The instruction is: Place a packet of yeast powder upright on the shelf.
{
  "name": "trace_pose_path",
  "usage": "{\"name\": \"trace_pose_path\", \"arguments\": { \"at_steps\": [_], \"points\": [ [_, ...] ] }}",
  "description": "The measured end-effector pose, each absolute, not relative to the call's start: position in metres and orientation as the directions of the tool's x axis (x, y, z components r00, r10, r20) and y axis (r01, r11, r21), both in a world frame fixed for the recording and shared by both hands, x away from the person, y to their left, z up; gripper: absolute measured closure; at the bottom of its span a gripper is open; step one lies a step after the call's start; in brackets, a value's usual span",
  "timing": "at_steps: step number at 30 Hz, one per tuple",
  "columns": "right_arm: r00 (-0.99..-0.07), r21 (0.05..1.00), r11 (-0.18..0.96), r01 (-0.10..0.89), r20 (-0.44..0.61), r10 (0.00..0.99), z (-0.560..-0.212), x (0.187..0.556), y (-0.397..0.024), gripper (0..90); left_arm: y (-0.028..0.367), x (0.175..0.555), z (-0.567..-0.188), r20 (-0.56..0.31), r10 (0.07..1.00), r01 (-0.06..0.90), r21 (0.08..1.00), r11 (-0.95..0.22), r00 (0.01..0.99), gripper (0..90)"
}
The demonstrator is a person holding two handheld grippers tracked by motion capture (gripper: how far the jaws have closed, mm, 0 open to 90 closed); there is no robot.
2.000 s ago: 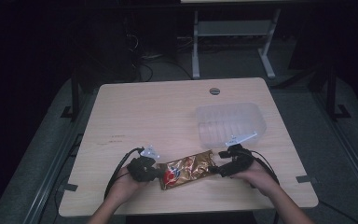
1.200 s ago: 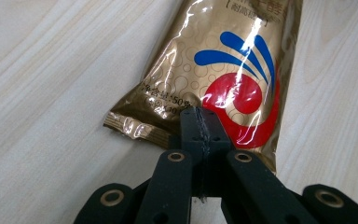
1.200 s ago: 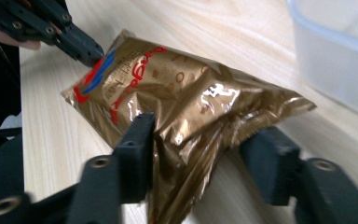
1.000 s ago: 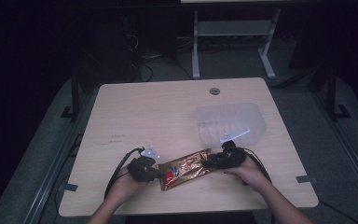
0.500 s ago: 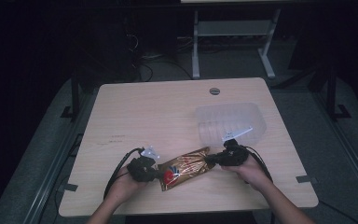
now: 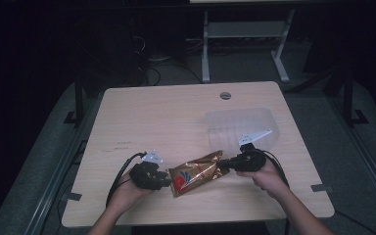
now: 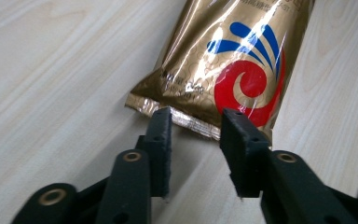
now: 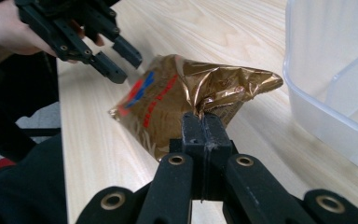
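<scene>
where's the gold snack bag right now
In the high view, the gold snack bag lies near the table's front edge between both grippers, just front-left of the clear plastic container.

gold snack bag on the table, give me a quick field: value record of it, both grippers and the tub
bag: gold foil snack bag, lying on the wooden table, right end crumpled and lifted
right gripper: jaws shut on the bag's crumpled end
left gripper: jaws open, at the bag's sealed other end, not clamping it
container: clear plastic tub, beyond the right gripper, apart from the bag
bag in tub: no
</scene>
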State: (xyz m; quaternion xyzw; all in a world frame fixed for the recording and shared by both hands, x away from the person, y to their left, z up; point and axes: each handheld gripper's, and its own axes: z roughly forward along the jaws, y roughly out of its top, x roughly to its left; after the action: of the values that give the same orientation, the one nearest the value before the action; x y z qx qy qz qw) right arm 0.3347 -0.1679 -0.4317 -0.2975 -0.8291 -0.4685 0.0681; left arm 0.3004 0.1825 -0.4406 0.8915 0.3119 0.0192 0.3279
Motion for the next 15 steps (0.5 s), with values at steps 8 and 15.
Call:
{"name": "trace_pose_path", "arguments": {
  "at_steps": [8, 15],
  "points": [
    [-0.835, 0.767, 0.367, 0.527, 0.385, 0.393, -0.415, 0.331, -0.176, 90.0, 0.182, 0.300, -0.442, -0.165, 0.561, 0.529, 0.614, -0.586, 0.812, 42.9],
    [-0.854, 0.790, 0.361, 0.495, 0.368, 0.368, -0.401, 0.327, -0.185, 90.0, 0.182, 0.301, -0.442, -0.159, 0.560, 0.521, 0.627, -0.579, 0.813, 34.3]
  ]
}}
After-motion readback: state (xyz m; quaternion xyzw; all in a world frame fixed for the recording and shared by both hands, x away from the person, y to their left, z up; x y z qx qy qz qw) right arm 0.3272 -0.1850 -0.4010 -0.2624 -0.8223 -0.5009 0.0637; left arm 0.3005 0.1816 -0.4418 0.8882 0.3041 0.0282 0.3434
